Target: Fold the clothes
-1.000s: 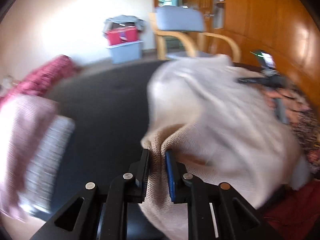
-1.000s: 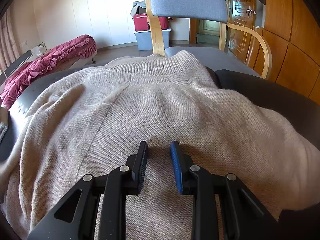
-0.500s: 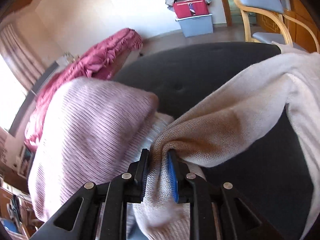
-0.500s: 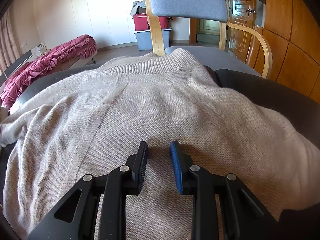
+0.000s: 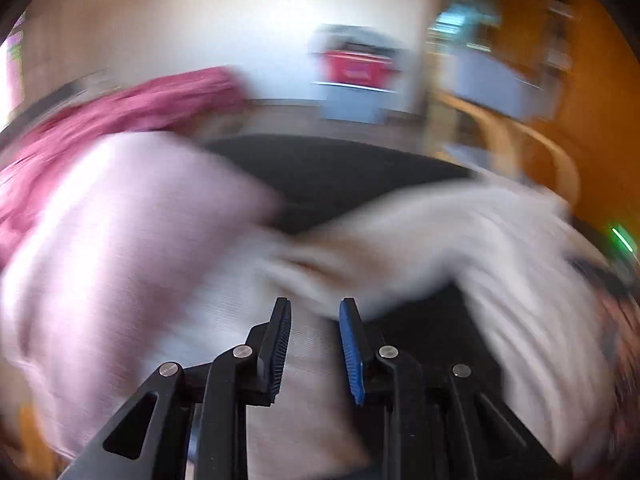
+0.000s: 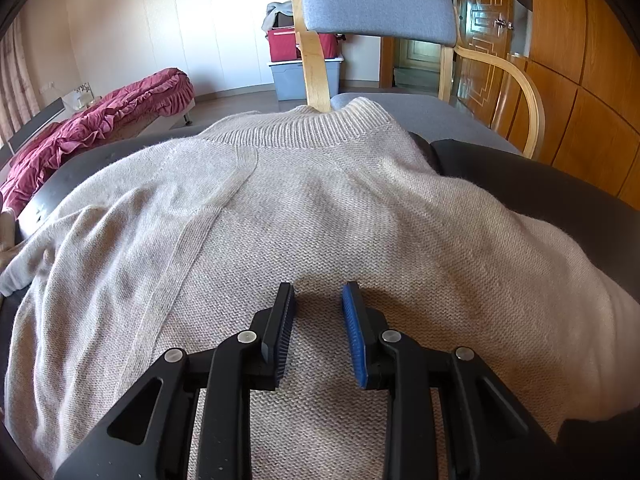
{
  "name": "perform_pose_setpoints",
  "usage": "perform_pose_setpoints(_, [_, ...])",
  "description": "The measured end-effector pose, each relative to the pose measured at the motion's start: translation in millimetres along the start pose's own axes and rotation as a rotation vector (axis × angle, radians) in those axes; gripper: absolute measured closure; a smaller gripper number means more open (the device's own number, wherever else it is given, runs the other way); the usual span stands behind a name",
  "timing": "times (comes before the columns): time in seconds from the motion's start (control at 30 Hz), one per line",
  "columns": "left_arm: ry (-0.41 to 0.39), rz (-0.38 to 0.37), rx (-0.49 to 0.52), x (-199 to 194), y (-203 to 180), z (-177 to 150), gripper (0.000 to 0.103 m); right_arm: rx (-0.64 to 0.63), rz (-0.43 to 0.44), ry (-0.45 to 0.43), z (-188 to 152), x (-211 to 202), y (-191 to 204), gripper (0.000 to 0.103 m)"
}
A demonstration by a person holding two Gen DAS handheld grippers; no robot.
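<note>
A beige knit sweater (image 6: 320,200) lies spread flat on the dark round surface (image 6: 540,184), with its ribbed collar at the far edge. My right gripper (image 6: 318,300) hovers open just above the sweater's lower body with nothing between its fingers. The left wrist view is blurred by motion. There my left gripper (image 5: 315,312) stands open, and the beige sleeve (image 5: 400,240) stretches just ahead of its tips towards the right. A pink ribbed garment (image 5: 120,240) lies to the left of that sleeve.
A grey-cushioned wooden armchair (image 6: 376,8) stands right behind the surface. A maroon ruffled bedspread (image 6: 100,120) lies at the far left. A red box (image 6: 280,44) sits on a grey bin by the wall. Wooden wall panels (image 6: 580,80) line the right side.
My left gripper pulled the beige sleeve out to the left, then opened and let it go; it is now swinging fast. The right gripper has stayed put and open.
</note>
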State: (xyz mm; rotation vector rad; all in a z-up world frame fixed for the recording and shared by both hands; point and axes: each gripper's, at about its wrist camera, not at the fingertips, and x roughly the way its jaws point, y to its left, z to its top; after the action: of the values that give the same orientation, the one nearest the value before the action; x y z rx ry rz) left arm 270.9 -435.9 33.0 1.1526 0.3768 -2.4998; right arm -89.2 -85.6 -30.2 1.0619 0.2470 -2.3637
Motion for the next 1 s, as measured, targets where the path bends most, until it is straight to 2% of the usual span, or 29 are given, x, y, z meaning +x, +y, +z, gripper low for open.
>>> perform_pose_setpoints(0.17, [0.096, -0.289, 0.228, 17, -94, -50, 0.075, -0.009, -0.007, 0.001, 0, 0, 2, 0.074])
perform_pose_setpoints(0.23, [0.138, -0.341, 0.295, 27, -116, -64, 0.072, -0.008, -0.005, 0.001, 1, 0, 1, 0.074])
perform_pose_setpoints(0.33, [0.139, -0.353, 0.341, 28, -132, -78, 0.065, -0.008, -0.004, 0.0, 0, 0, 1, 0.073])
perform_pose_setpoints(0.47, [0.123, -0.359, 0.311, 27, -135, -86, 0.065, -0.005, 0.0, -0.001, 0, -1, 0, 0.073])
perform_pose_setpoints(0.5, [0.12, -0.37, 0.294, 25, -135, -89, 0.07, -0.005, 0.001, -0.001, 0, -1, 0, 0.073])
perform_pose_setpoints(0.6, [0.12, -0.378, 0.254, 26, -131, -89, 0.099, -0.006, -0.001, -0.001, 0, -1, 0, 0.073])
perform_pose_setpoints(0.87, [0.123, -0.38, 0.173, -6, -116, -105, 0.1, -0.004, 0.001, 0.0, 1, 1, 1, 0.073])
perform_pose_setpoints(1.0, [0.223, -0.354, 0.126, 4, -102, -130, 0.1, -0.004, 0.001, -0.001, 1, 1, 1, 0.073])
